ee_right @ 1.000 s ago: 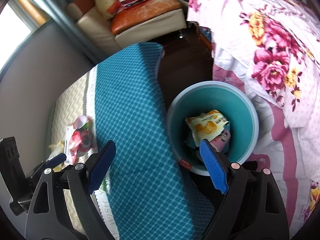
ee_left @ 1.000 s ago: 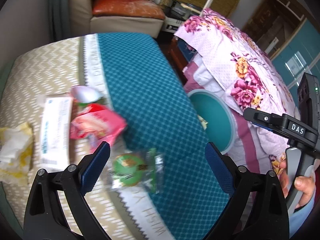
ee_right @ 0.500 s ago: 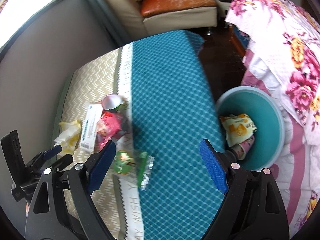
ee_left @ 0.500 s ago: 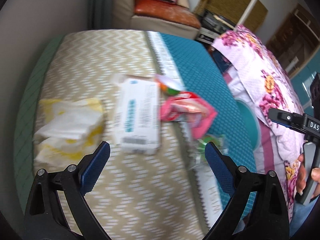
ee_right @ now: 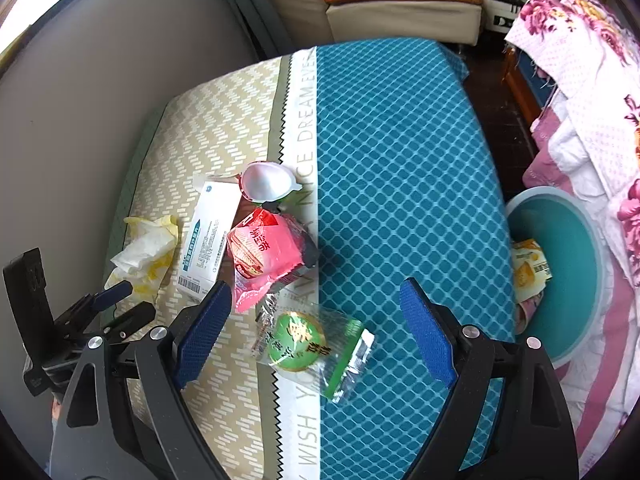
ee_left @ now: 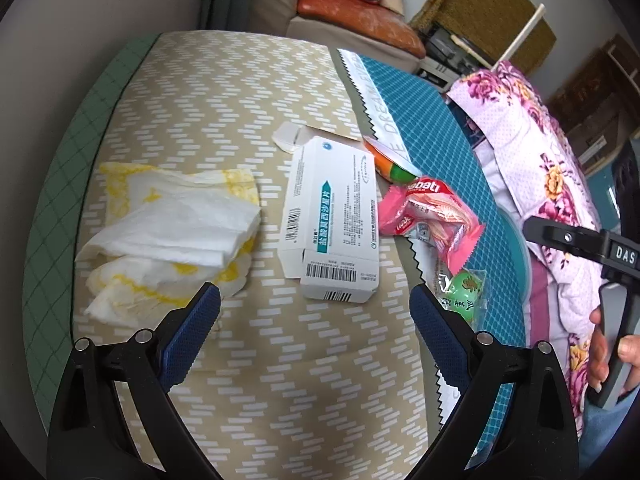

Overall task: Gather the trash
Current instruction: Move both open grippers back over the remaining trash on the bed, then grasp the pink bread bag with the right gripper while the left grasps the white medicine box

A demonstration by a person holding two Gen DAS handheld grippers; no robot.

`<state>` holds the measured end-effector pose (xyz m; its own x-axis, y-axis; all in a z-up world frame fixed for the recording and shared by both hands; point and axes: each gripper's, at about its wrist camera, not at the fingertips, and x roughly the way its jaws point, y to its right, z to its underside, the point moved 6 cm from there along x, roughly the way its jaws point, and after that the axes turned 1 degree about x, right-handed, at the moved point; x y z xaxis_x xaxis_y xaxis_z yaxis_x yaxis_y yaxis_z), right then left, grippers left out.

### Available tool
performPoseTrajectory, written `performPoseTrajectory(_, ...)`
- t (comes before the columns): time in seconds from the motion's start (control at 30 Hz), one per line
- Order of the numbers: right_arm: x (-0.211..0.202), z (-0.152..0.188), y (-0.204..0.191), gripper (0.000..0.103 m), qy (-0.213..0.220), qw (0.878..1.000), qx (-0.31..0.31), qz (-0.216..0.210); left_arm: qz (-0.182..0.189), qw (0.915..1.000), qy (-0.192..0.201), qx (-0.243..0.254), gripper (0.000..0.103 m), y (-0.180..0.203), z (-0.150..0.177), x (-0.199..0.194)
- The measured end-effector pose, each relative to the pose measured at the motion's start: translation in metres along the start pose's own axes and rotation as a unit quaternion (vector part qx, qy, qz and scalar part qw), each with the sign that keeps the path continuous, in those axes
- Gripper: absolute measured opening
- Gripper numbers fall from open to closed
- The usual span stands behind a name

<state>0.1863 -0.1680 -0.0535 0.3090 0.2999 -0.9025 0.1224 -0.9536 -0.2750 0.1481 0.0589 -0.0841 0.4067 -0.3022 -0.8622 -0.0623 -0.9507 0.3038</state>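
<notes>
Trash [ee_right: 294, 340] lies below both grippers (jaws spread), angled steeply downward.

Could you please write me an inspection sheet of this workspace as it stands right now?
Surface: table under a cloth, half beige zigzag, half teal lattice.
Job's things: crumpled tissue, white medicine box, pink snack wrapper, green-disc clear wrapper and a small empty cup all lie on the cloth; teal bin stands beside the table, wrappers already inside.
Clutter: nothing seen beyond the trash.
Grippers: left gripper open, empty, above the cloth near the box; right gripper open, empty, above the green-disc wrapper.
Cables: nothing seen.
Surroundings: floral bedding right of the bin, sofa behind the table.
</notes>
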Motion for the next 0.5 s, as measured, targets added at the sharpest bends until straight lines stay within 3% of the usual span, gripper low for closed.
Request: performPoseTrajectory(0.5,0.08,-0.012,-0.033,0.081,-0.08,0.995,-0.059,-0.03,-0.005,0.9998,-0.004,0.02,0.096,-0.002,-0.006,0.006)
